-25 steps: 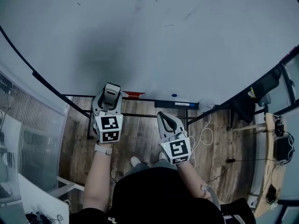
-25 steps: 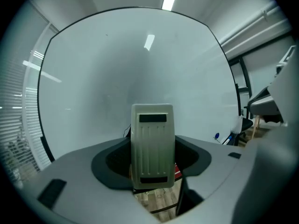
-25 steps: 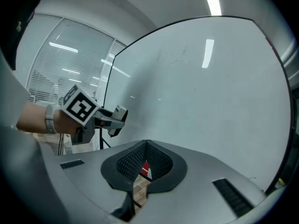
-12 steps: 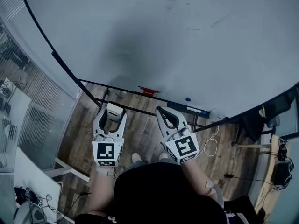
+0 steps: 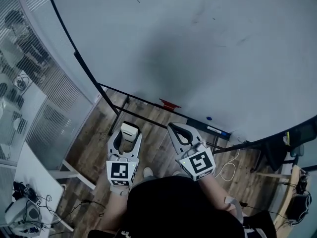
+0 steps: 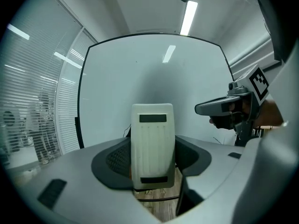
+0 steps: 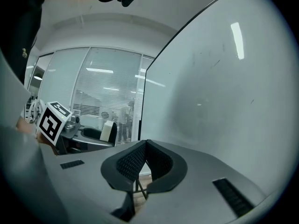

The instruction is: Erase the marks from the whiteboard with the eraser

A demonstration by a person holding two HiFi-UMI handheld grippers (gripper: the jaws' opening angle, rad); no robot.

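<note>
Clamping the eraser point(image 6: 152, 143), long axis aimed at the whiteboard point(image 5: 208, 43), the left gripper point(image 5: 130, 130) is hovering beside the closed, empty right gripper point(image 5: 175, 128).

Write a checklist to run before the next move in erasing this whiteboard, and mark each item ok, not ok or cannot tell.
1. Eraser held firmly: ok. The left gripper has its fingers shut on the eraser's sides.
2. Right gripper free: ok. Its fingers are together with nothing between them.
3. Whiteboard clean: not ok. Faint marks show toward its upper right.
4. Eraser in contact with the board: not ok. It is held clear of the surface, low in front of the person.
5. Eraser's wiping face turned toward the board: cannot tell.
</note>
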